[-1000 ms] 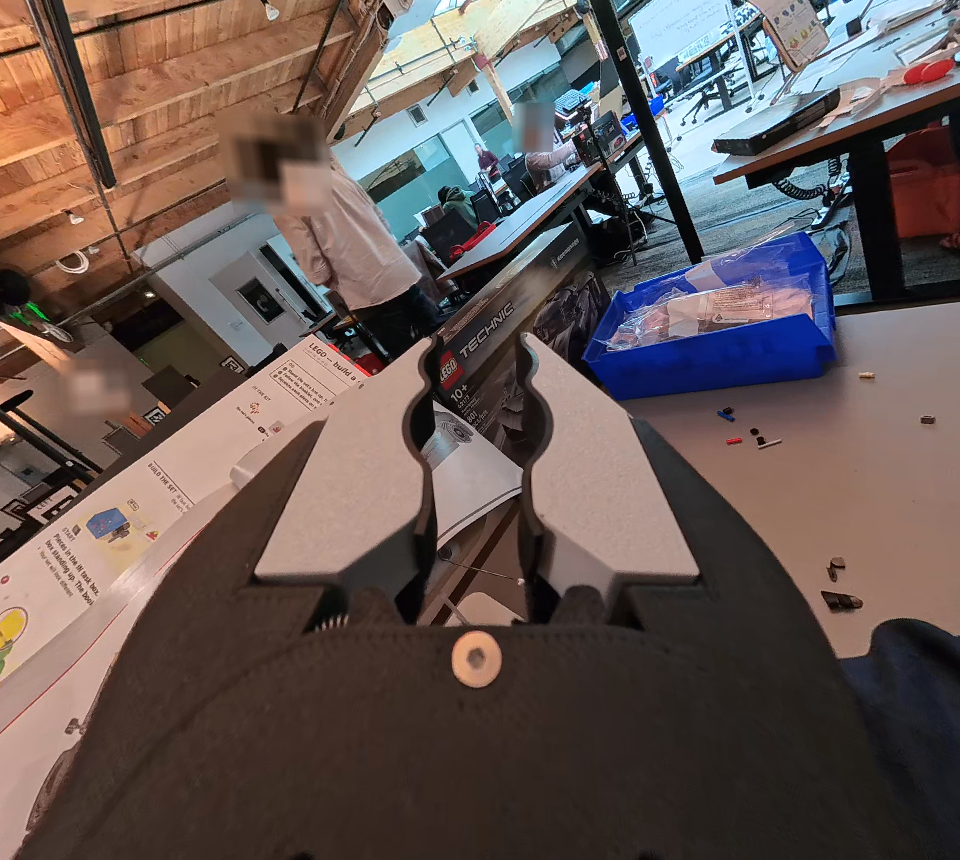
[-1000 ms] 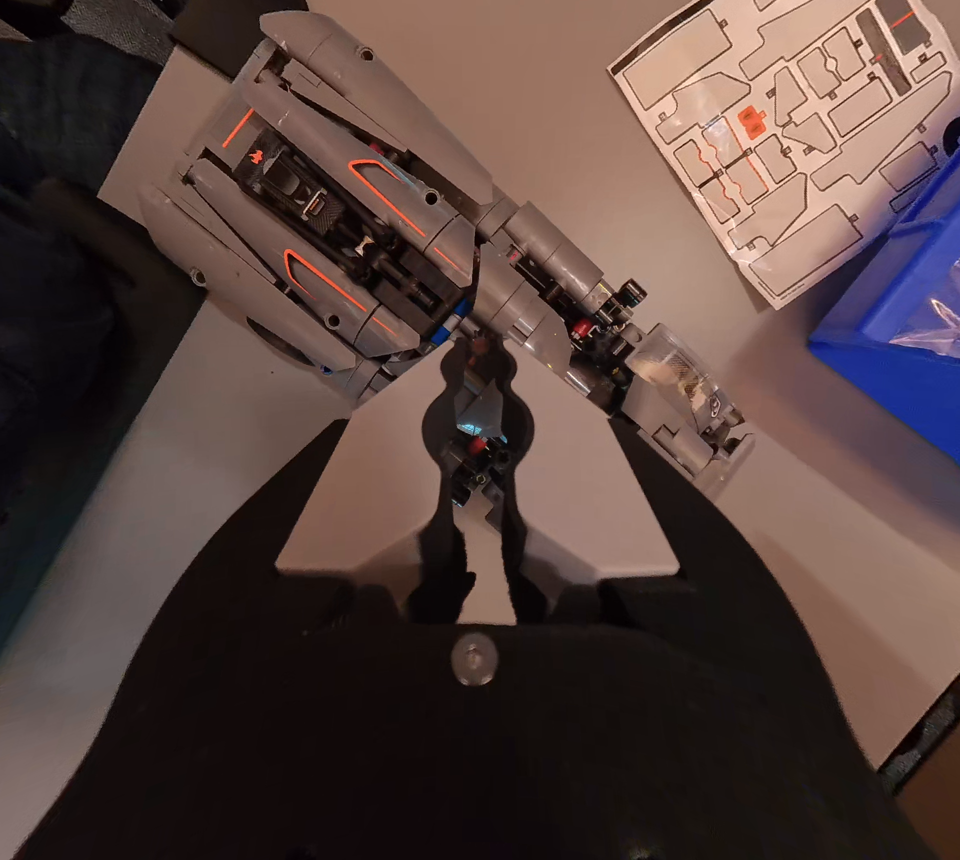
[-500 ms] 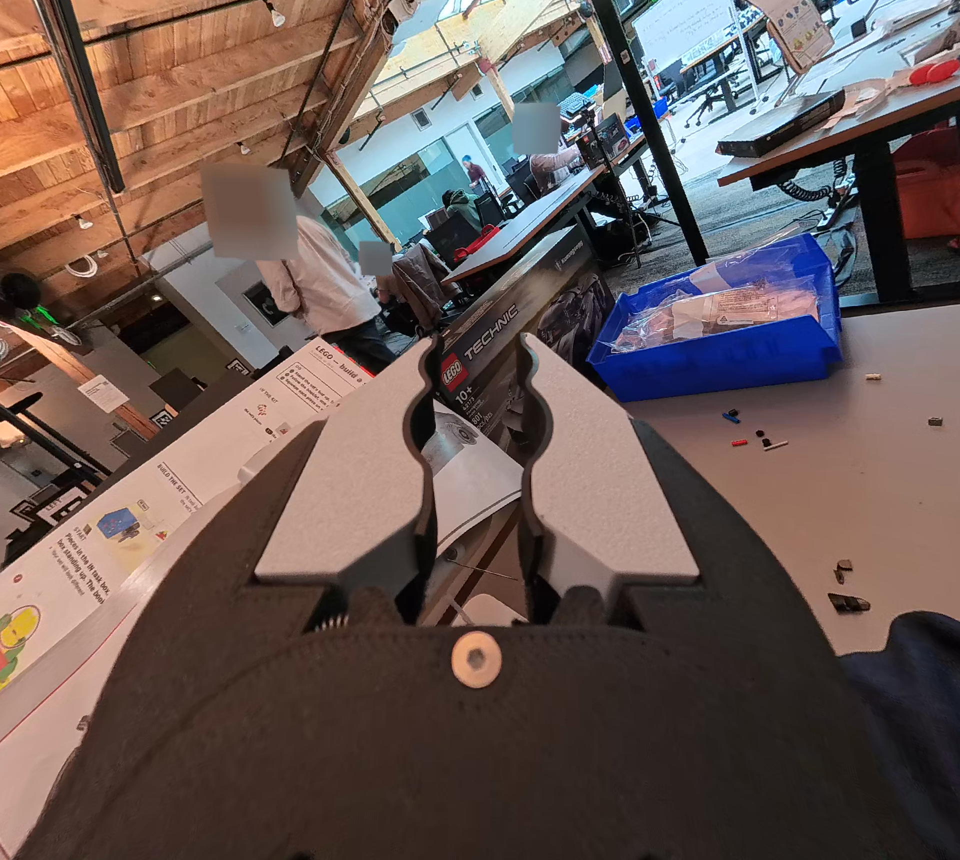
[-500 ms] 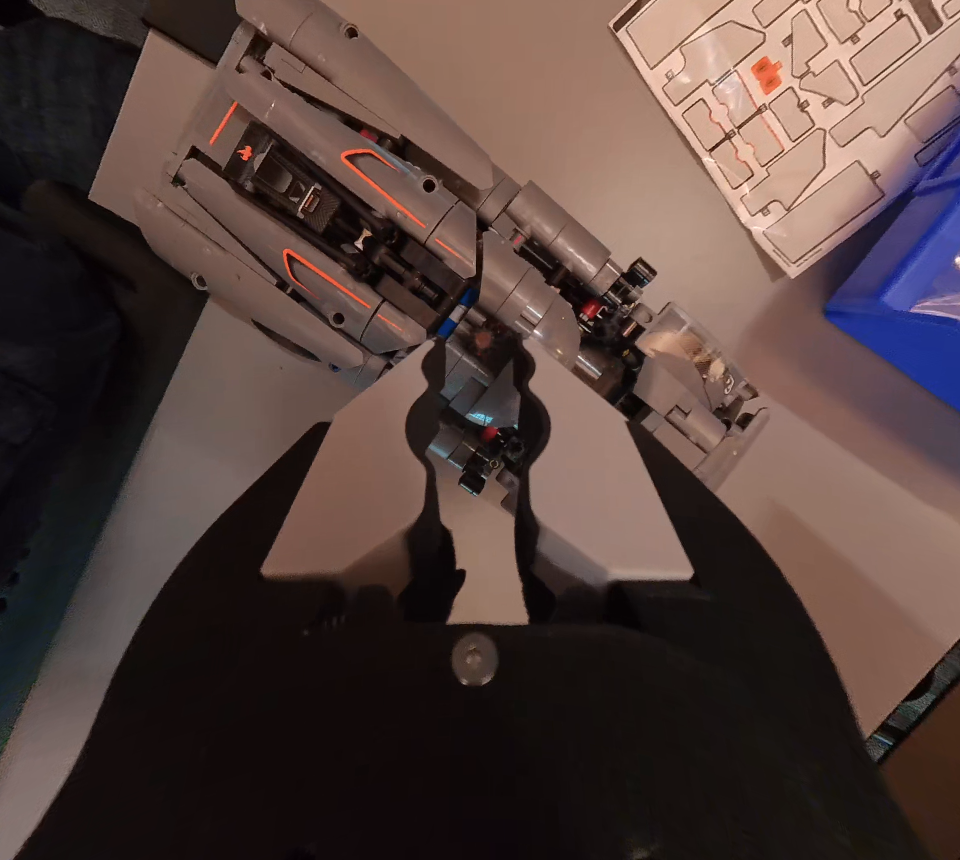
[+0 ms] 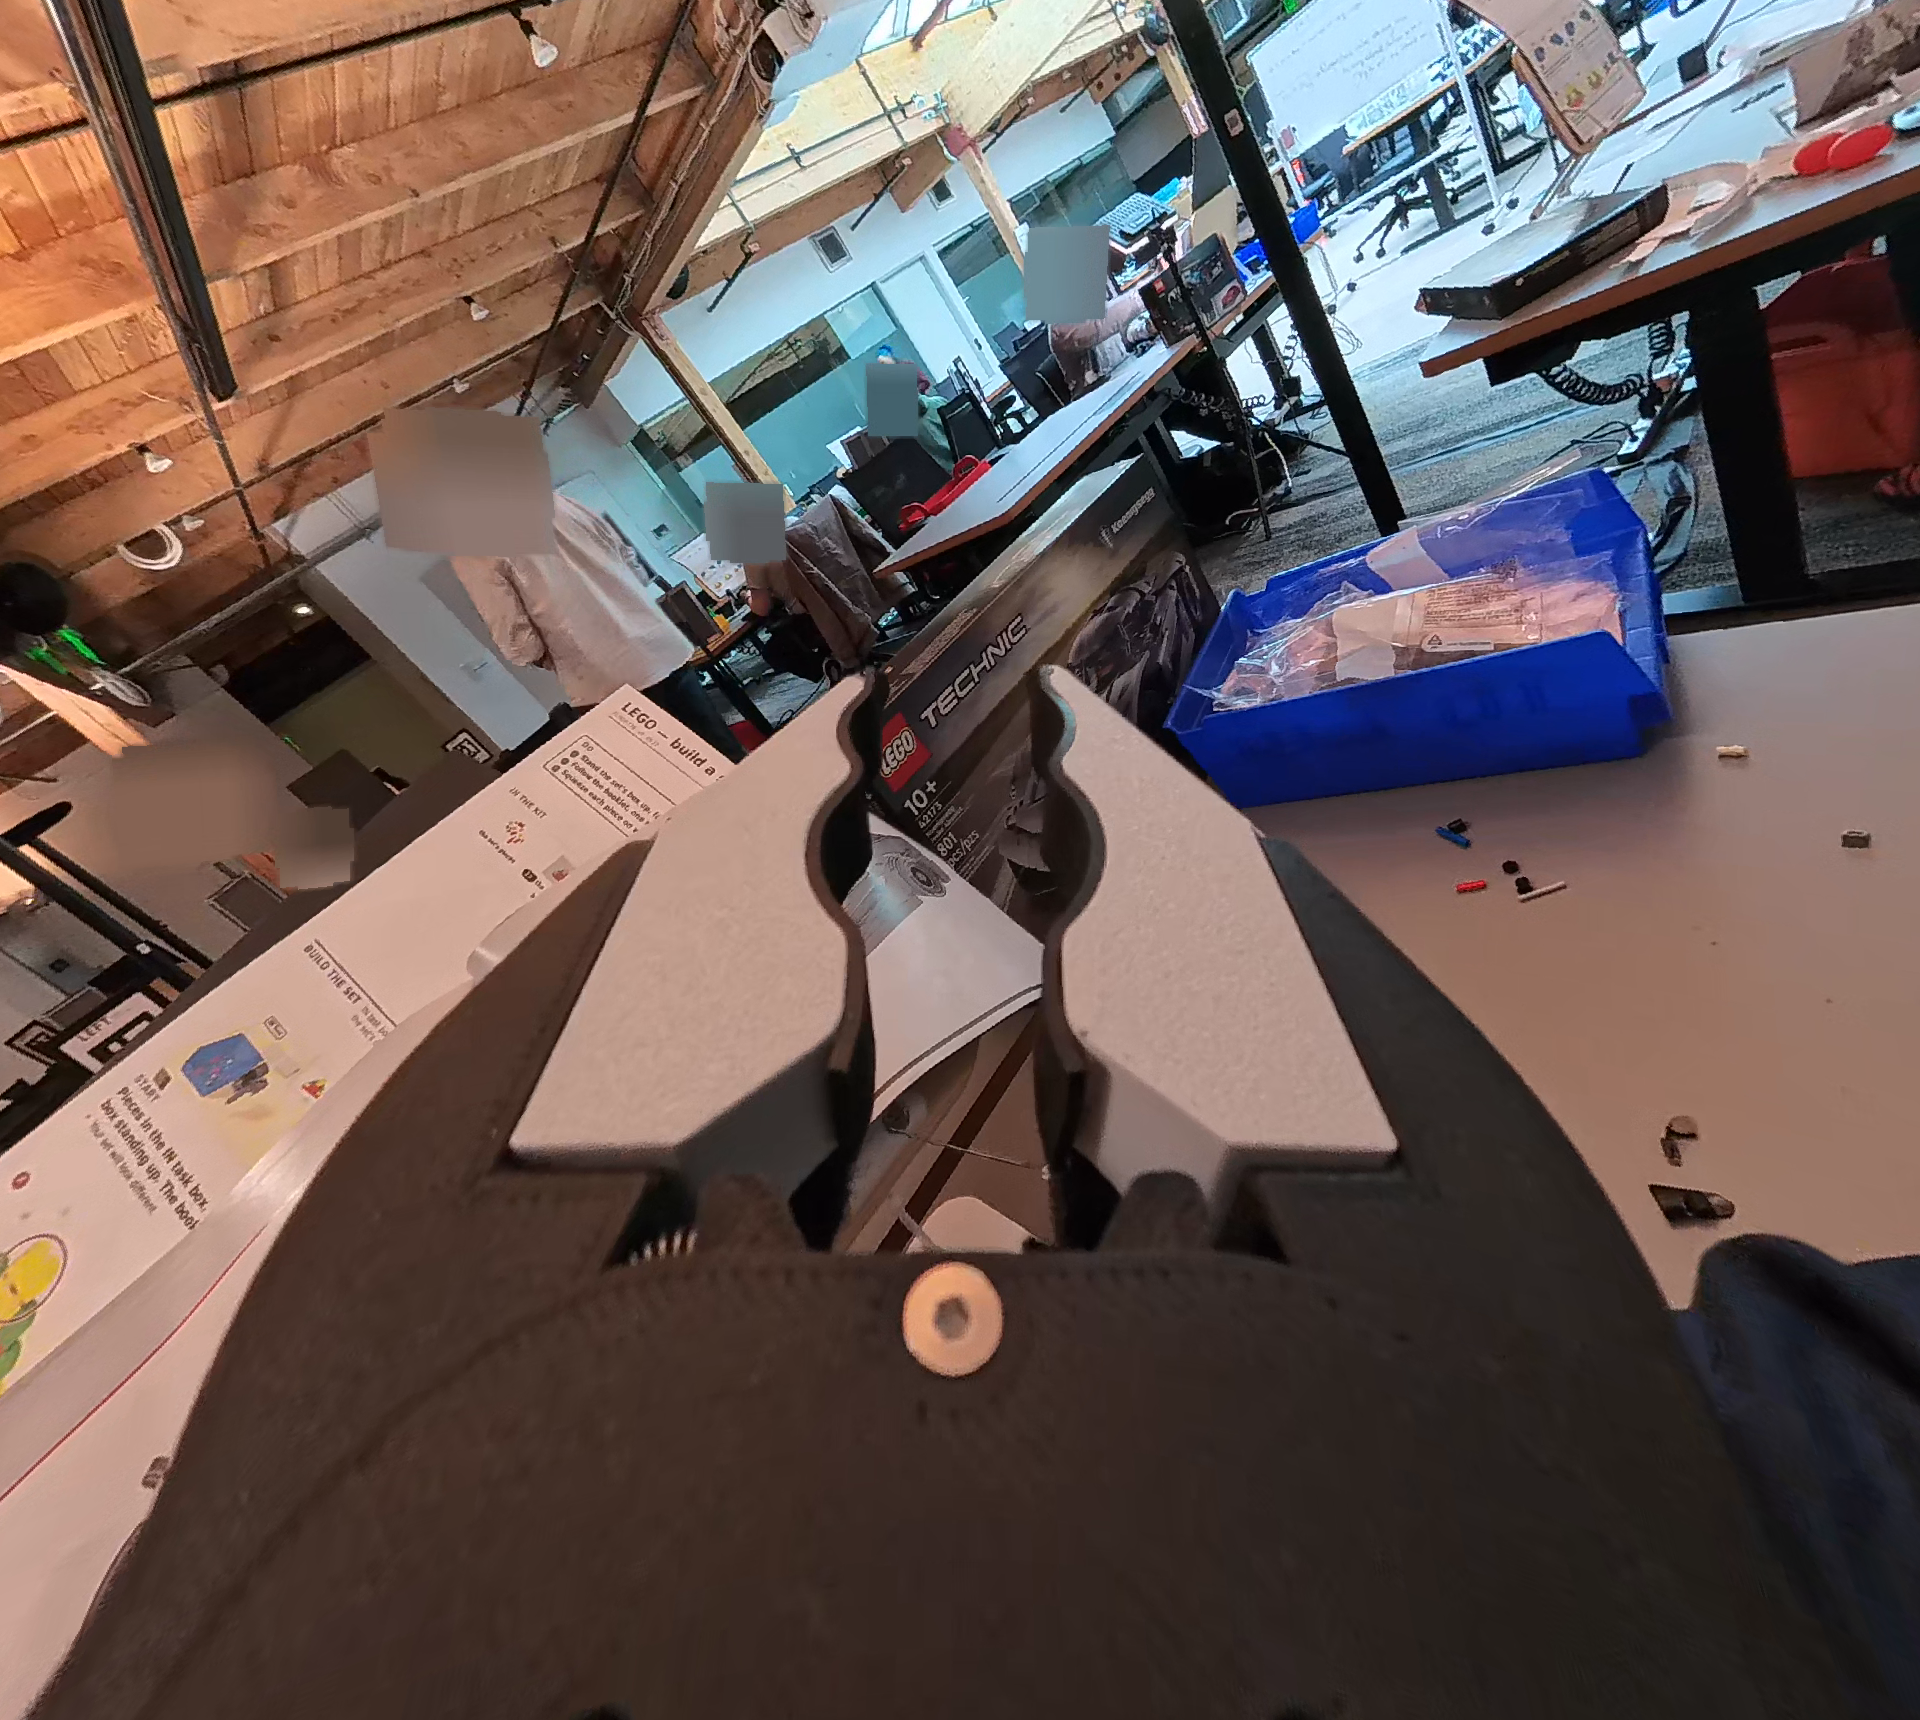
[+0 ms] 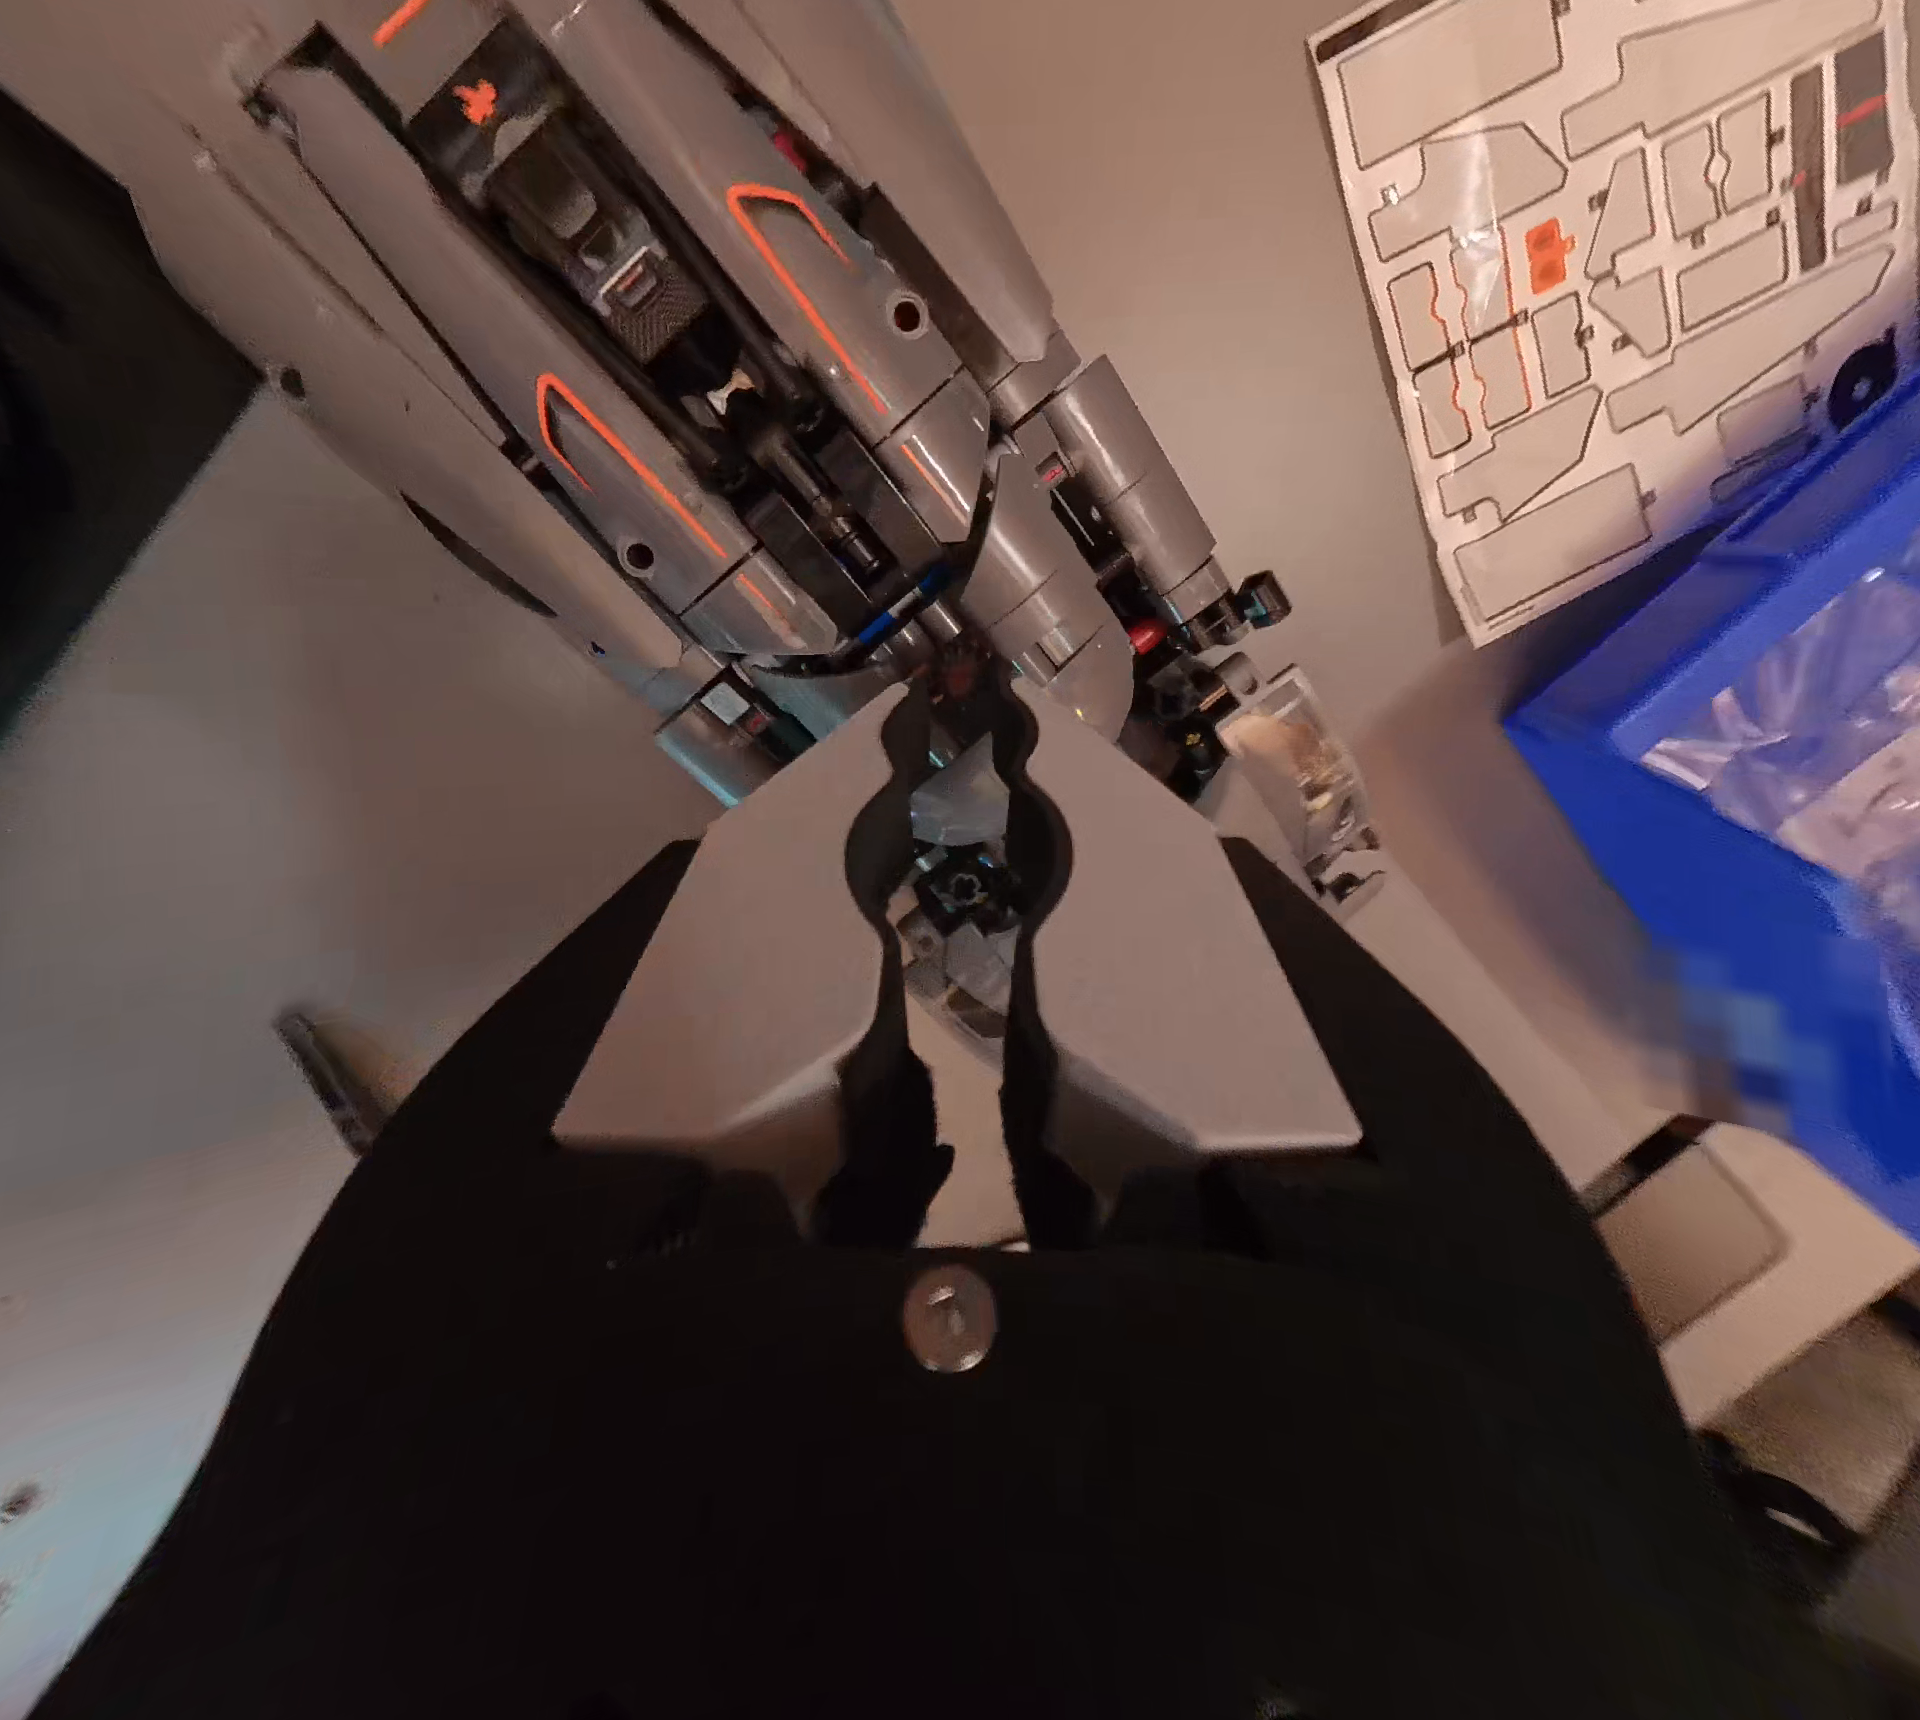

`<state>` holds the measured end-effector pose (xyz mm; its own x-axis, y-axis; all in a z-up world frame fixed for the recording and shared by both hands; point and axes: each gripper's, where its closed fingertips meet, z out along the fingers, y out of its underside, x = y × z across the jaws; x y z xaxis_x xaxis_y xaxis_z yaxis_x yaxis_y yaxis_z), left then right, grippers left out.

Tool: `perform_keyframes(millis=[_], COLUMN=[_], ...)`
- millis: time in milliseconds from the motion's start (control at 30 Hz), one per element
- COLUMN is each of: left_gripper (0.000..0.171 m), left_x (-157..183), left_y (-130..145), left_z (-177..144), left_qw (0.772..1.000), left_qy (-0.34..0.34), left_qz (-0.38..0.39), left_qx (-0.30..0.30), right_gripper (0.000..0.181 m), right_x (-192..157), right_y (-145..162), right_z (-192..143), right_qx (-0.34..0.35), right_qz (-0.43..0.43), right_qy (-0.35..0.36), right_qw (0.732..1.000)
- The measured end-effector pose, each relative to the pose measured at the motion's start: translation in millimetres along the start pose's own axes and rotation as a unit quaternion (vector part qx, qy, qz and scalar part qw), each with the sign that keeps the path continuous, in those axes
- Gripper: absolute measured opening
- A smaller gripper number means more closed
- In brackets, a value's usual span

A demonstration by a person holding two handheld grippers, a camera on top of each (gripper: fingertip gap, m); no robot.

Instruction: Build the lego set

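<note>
1. Clamping a small dark piece (image 6: 961, 901) between its fingers, the right hand-held gripper (image 6: 956, 714) has its tips at the near end of the grey lego model (image 6: 665, 340), which lies on the bench (image 6: 1143, 60) with orange lines along its panels.
2. A sticker sheet (image 6: 1621, 216) lies far right of the model; a blue bin (image 6: 1621, 797) of clear bags sits right.
3. The left hand-held gripper (image 5: 951, 704) hangs empty above the bench (image 5: 1558, 995), fingers parted by a narrow gap.
4. Beyond its tips stands the set's box (image 5: 997, 694); the blue bin (image 5: 1423, 735) is to the right, loose small pieces (image 5: 1496, 870) nearer, and an instruction sheet (image 5: 312, 995) to the left.
</note>
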<state>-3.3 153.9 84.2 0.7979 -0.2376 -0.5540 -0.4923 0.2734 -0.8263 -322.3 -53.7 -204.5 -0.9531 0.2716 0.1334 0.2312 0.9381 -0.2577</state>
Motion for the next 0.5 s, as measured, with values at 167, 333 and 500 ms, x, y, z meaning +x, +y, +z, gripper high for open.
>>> perform_keyframes(millis=[167, 333, 500], left_gripper=[0.025, 0.025, 0.025], left_x=[2.9, 0.0, -1.9], left_y=[-0.2, 1.5, 0.9], left_z=[1.0, 1.0, -0.1], left_qw=[1.000, 1.000, 1.000], left_qy=[0.002, 0.002, 0.000], left_qz=[0.007, 0.003, 0.001], left_qx=[-0.001, -0.001, 0.002], right_gripper=[0.008, 0.009, 0.013], right_x=[0.7, 0.1, 4.2], right_y=[0.6, -0.1, 2.2], right_z=[0.0, 0.0, -1.3], right_qx=[-0.043, -0.039, -0.011], right_qz=[-0.111, -0.063, -0.037], right_qy=[0.021, 0.000, 0.007], right_qw=[0.993, 0.997, 0.999])
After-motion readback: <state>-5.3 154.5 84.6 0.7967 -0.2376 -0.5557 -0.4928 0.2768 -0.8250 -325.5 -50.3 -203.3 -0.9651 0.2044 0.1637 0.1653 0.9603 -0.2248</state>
